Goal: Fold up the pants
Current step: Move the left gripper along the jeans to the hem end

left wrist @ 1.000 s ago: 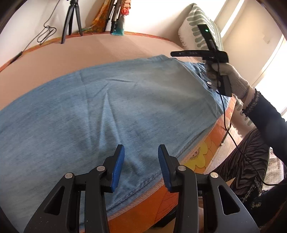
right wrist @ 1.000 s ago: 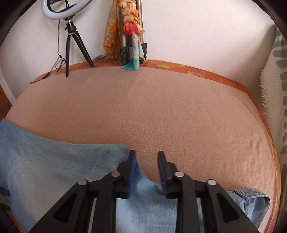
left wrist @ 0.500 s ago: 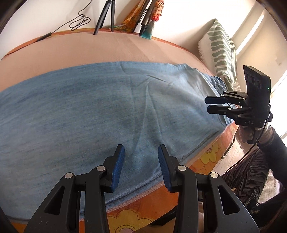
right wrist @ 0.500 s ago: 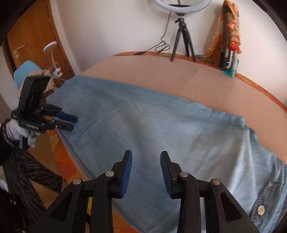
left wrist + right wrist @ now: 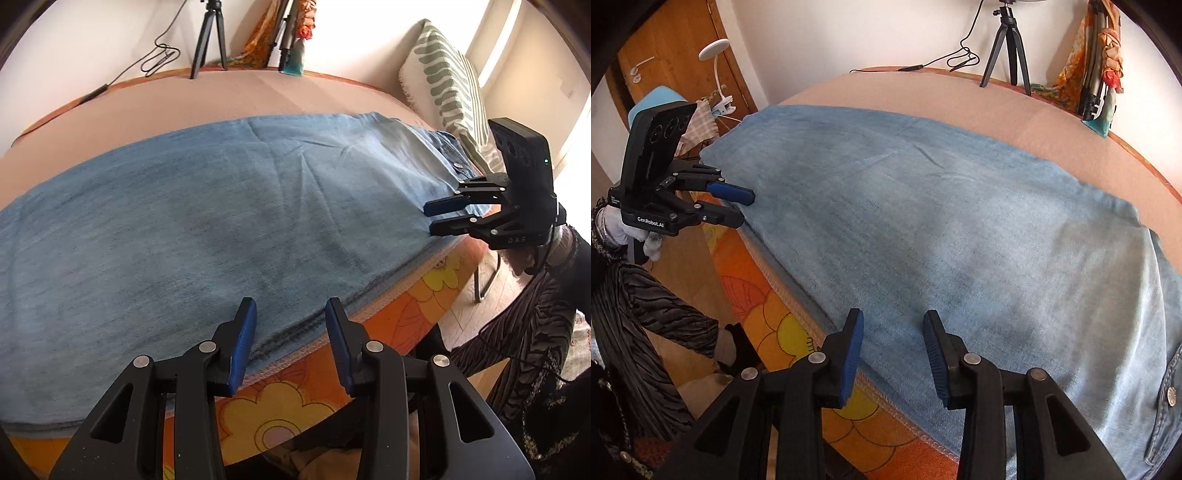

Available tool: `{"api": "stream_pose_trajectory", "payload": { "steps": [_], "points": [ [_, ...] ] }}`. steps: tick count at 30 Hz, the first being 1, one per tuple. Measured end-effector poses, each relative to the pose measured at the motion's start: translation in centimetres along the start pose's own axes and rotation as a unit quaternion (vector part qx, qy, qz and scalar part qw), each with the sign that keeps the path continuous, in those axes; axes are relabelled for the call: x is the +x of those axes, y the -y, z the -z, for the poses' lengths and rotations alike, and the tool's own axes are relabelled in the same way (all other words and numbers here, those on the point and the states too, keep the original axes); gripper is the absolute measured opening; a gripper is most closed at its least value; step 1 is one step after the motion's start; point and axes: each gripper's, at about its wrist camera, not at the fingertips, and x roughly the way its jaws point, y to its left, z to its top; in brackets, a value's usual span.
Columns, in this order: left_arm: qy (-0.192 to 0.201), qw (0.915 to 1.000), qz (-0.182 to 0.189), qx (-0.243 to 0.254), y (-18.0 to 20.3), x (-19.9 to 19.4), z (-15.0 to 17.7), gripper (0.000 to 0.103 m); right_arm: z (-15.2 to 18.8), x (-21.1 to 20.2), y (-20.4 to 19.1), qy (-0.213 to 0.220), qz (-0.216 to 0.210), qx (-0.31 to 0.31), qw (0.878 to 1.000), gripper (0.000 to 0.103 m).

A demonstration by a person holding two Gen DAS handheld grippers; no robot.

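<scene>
Both your jaws stand apart, empty: left gripper (image 5: 290, 341) and right gripper (image 5: 892, 356) hover over the near edge of the light-blue denim pants (image 5: 207, 221), spread flat along the peach-covered bed (image 5: 258, 96), ready for pinching.

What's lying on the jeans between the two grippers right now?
Nothing: the jeans lie bare between the left gripper and the right gripper, just flat denim with light creases, as the right wrist view shows.
</scene>
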Motion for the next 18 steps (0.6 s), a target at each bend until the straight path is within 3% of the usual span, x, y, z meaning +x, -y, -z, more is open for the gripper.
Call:
{"api": "stream_pose_trajectory", "payload": {
  "steps": [4, 6, 8, 9, 13, 18],
  "points": [
    [0.052, 0.9977, -0.017, -0.038, -1.9, -1.9, -0.7, 0.037, -1.3, -1.8, -0.6, 0.043, -0.017, 0.009, 0.999, 0.035],
    [0.080, 0.9941, -0.023, -0.070, -3.5, -3.4, -1.2, 0.038, -1.8, -2.9, -1.4, 0.071, -0.015, 0.001, 0.997, 0.041],
    [0.104, 0.9880, -0.036, -0.108, -5.4, -5.3, -1.3, 0.052, -2.3, -3.7, -2.0, 0.094, -0.021, 0.002, 0.995, 0.049],
    [0.114, 0.9845, -0.041, -0.127, -6.4, -6.2, -1.1, 0.053, -2.4, -4.0, -2.2, 0.103, -0.027, 0.003, 0.994, 0.054],
    [0.159, 0.9628, -0.053, -0.212, -10.8, -9.6, 0.8, 0.053, -2.8, -4.0, -2.9, 0.123, -0.034, 0.007, 0.992, 0.063],
    [0.201, 0.9257, -0.088, -0.309, -16.8, -13.6, 4.9, 0.053, -3.3, -3.4, -3.5, 0.119, -0.044, 0.013, 0.992, 0.064]
  ]
}}
